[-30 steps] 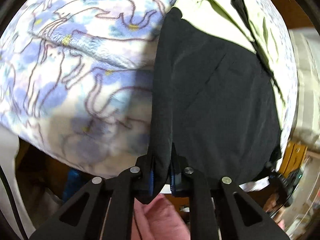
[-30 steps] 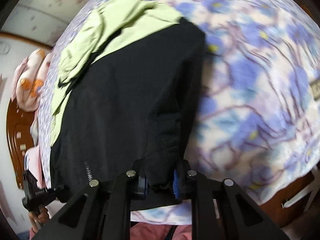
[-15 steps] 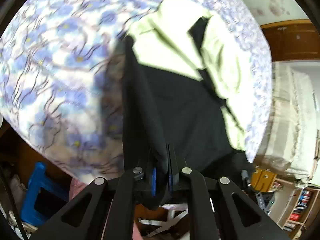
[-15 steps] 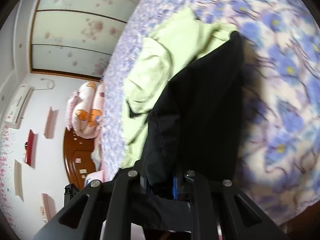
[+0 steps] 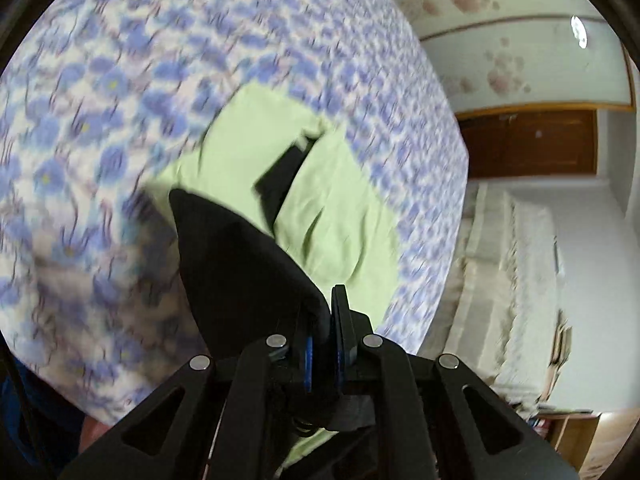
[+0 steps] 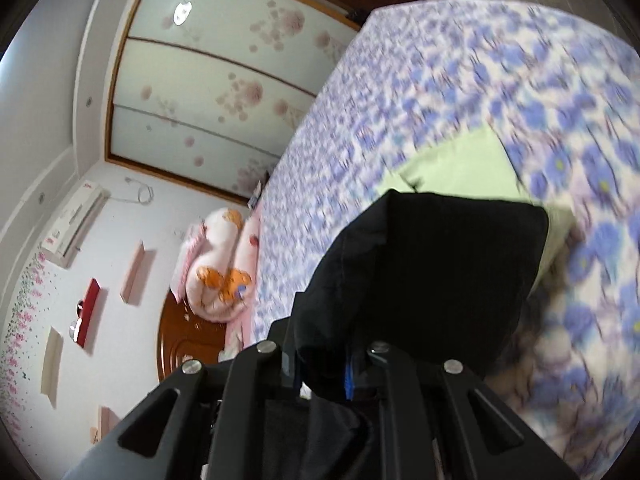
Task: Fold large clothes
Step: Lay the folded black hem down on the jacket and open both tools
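A large garment lies on the bed, black in its lower part (image 5: 236, 264) and light green in its upper part (image 5: 332, 200). My left gripper (image 5: 322, 344) is shut on a corner of the black hem and holds it raised over the green part. My right gripper (image 6: 322, 364) is shut on the other corner of the black hem (image 6: 432, 276), also lifted, with the green part (image 6: 460, 168) showing beyond it. The folded-over black cloth hides most of the garment's middle.
The bed has a blue and white flowered cover (image 5: 120, 80) (image 6: 520, 80). A pink rolled quilt (image 6: 220, 264) lies by the wooden headboard (image 6: 188, 336). A cream-covered sofa (image 5: 516, 272) stands beside the bed, with a wardrobe (image 6: 208, 88) behind.
Both grippers have lifted the black hem and carried it forward over the garment towards the green top. The views now look higher across the bed into the room.
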